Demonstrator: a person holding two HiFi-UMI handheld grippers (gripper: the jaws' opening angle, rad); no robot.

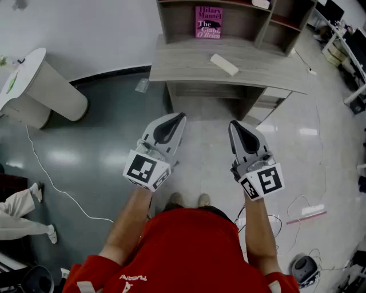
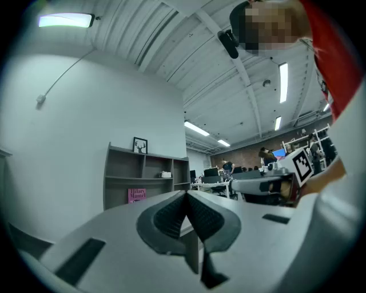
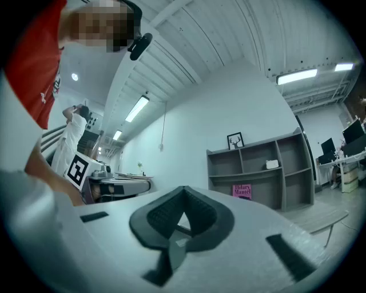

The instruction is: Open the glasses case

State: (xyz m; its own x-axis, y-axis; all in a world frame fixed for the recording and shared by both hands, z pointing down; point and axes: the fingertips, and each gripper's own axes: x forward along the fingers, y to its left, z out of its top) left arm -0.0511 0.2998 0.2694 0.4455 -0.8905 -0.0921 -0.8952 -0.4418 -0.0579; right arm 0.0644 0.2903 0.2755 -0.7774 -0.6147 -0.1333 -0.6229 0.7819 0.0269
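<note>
The glasses case [image 1: 224, 64] is a long white box lying slantwise on the grey desk [image 1: 189, 68], well ahead of both grippers. My left gripper [image 1: 178, 118] is held in the air in front of the person's chest, jaws shut with nothing between them. Beside it, my right gripper [image 1: 234, 123] is shut and empty too. In the left gripper view the dark pads of the left gripper [image 2: 186, 194] meet at the tip. The right gripper view shows the right gripper [image 3: 184, 191] the same way. I cannot make out the case in either gripper view.
A shelf unit [image 1: 240, 23] stands on the desk with a pink book [image 1: 208, 22] in it and a small white object [image 1: 260, 3] higher up. A white round table [image 1: 34, 86] stands at the left. Cables [image 1: 57, 183] lie across the floor, and a seated person's legs [image 1: 23, 214] show at the left edge.
</note>
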